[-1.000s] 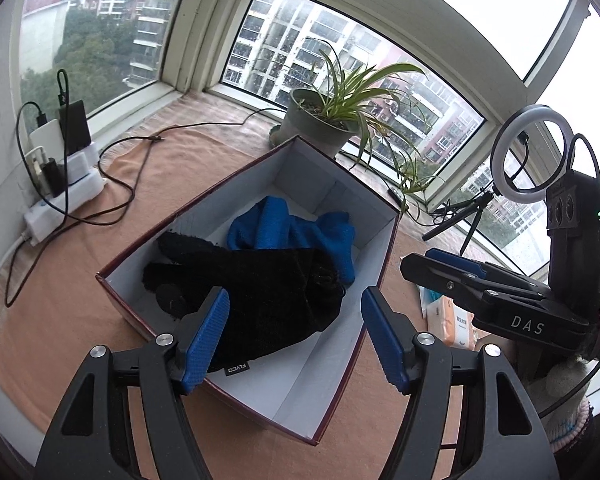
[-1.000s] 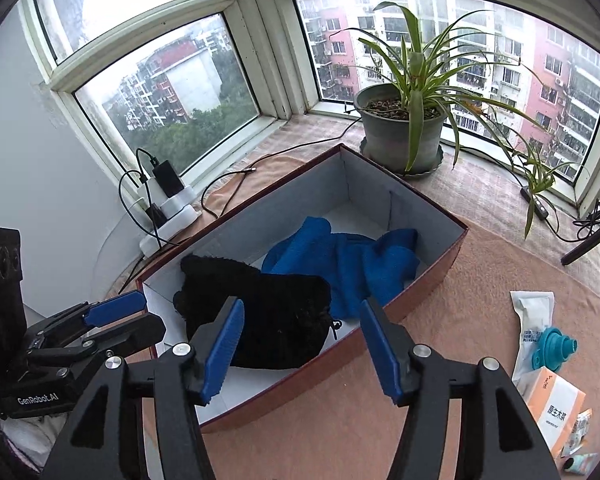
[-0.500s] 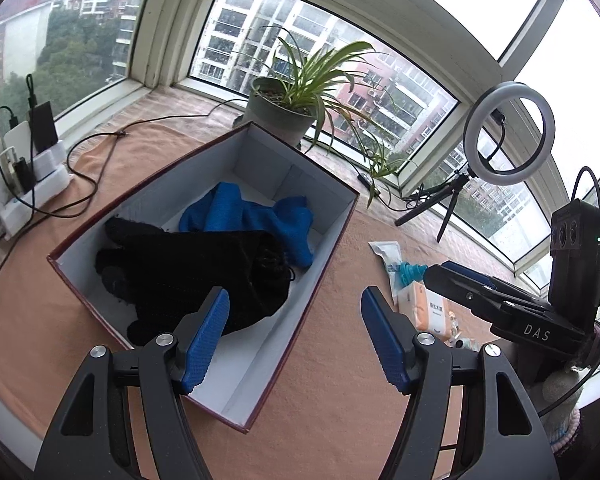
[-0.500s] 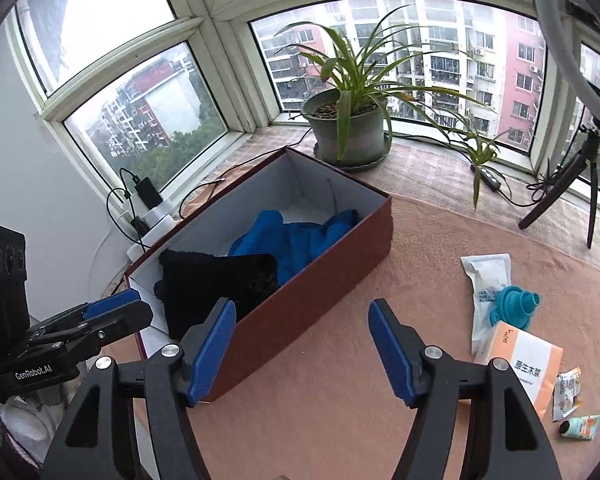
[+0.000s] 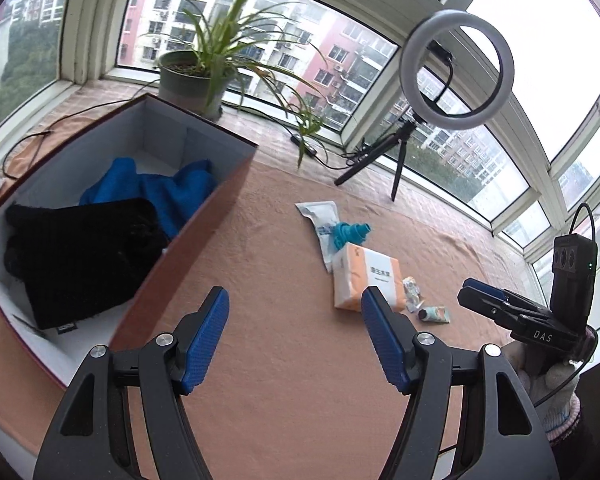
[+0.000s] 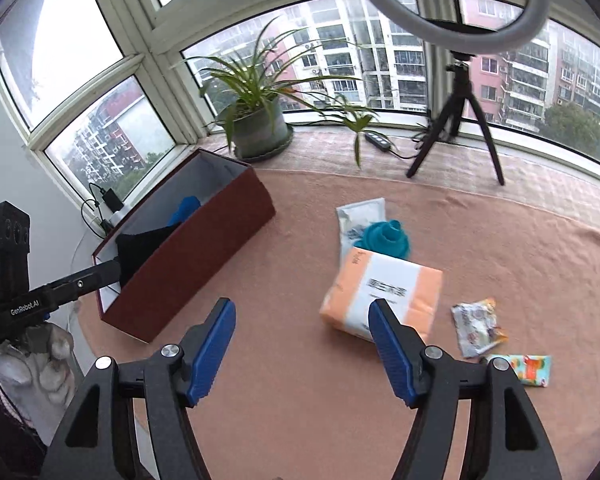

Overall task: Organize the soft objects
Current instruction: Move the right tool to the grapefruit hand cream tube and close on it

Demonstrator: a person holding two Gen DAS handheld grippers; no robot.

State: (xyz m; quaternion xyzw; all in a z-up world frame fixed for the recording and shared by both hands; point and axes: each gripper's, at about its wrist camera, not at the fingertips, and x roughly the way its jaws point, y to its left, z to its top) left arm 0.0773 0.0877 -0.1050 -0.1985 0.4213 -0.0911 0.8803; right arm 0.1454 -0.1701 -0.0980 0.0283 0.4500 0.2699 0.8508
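A dark red box (image 5: 204,236) (image 6: 204,256) with a white inside stands on the left of the mat. A black soft item (image 5: 84,256) and a blue soft item (image 5: 160,192) lie in it. An orange tissue pack (image 5: 366,278) (image 6: 384,292) lies on the mat, with a teal soft item (image 5: 350,232) (image 6: 386,238) and a white pouch (image 5: 318,212) (image 6: 358,214) beyond it. My left gripper (image 5: 294,340) is open and empty over the bare mat, right of the box. My right gripper (image 6: 302,348) is open and empty, just in front of the tissue pack.
A potted plant (image 5: 192,80) (image 6: 258,128) and a ring light on a tripod (image 5: 456,72) (image 6: 456,120) stand by the windows. Small snack packets (image 6: 476,330) (image 6: 520,368) lie right of the tissue pack. Cables and chargers (image 6: 108,208) sit by the left wall.
Both grippers have drawn back from over the box and swung right. The box has slid to the left in both views, and the tissue pack and packets now lie ahead.
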